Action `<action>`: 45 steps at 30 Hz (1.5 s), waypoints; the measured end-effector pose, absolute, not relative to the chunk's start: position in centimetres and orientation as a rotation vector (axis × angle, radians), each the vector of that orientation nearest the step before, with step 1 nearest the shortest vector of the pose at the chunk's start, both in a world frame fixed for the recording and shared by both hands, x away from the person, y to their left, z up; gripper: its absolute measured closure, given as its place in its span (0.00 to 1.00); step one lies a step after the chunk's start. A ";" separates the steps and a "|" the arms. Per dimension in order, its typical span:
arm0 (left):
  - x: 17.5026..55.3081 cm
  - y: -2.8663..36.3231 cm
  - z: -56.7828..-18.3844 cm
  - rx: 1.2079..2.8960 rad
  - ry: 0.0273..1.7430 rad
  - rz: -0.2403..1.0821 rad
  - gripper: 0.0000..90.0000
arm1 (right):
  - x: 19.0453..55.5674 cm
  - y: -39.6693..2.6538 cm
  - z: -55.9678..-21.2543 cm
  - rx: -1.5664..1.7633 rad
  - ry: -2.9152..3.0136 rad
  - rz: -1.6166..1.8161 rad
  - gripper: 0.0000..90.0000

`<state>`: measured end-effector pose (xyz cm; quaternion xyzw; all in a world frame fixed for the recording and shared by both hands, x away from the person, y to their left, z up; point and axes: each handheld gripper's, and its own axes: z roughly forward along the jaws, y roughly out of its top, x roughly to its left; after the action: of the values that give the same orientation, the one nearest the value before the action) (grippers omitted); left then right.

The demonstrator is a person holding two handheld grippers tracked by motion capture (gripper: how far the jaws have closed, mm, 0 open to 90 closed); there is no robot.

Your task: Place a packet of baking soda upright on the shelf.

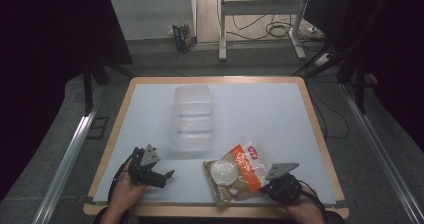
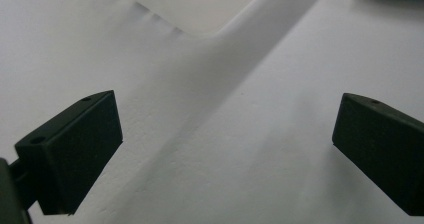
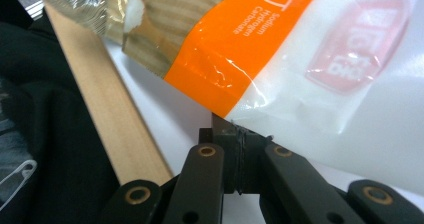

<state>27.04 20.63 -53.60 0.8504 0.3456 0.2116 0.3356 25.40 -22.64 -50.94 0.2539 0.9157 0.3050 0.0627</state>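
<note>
**Right gripper has the snack bag by its edge**

The right gripper (image 3: 239,149) is pinching the bag (image 1: 239,171) at its near corner. In the right gripper view its black jaws are pressed together with the thin plastic edge of the bag squeezed between them. So the step in hand looks like picking the bag up.

The left gripper (image 1: 159,176) is just to the left of the bag, not touching it. Its jaws are spread wide, and in the left gripper view there is just the white mat (image 2: 240,149) between them.

The bag lies flat on the white mat, close to the person's edge of the table (image 1: 320,134). Just behind the bag, a little to its left, stands a clear plastic box (image 1: 193,116). It looks empty.

The bag is shiny and crinkly. It has a clear part, an orange band with white letters, and a brown part with striped food inside. A round white thing sits on its left side.

The next move is probably to lift the bag and carry it back to the box. The grip is on a thin edge, so the lift should be slow, or the bag may slip out. The open left gripper could help hold the other side.
</note>
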 end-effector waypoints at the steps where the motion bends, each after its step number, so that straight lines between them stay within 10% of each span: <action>1: 27.1 20.6 -53.6 2.223 0.899 0.555 0.00 | 25.5 -22.7 -50.9 0.772 2.765 0.920 0.98; 30: 27.2 21.2 -52.7 2.196 0.890 0.613 0.00 | 28.3 -23.7 -50.1 0.871 2.689 0.979 0.96; 45: 26.9 22.2 -52.5 2.180 0.906 0.635 0.00 | 29.4 -28.1 -48.6 0.990 2.455 0.972 0.45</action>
<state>26.95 22.16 -52.45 0.8381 0.3484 0.2441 0.3416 29.36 -28.14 -48.65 0.3467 0.8593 0.3403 0.1603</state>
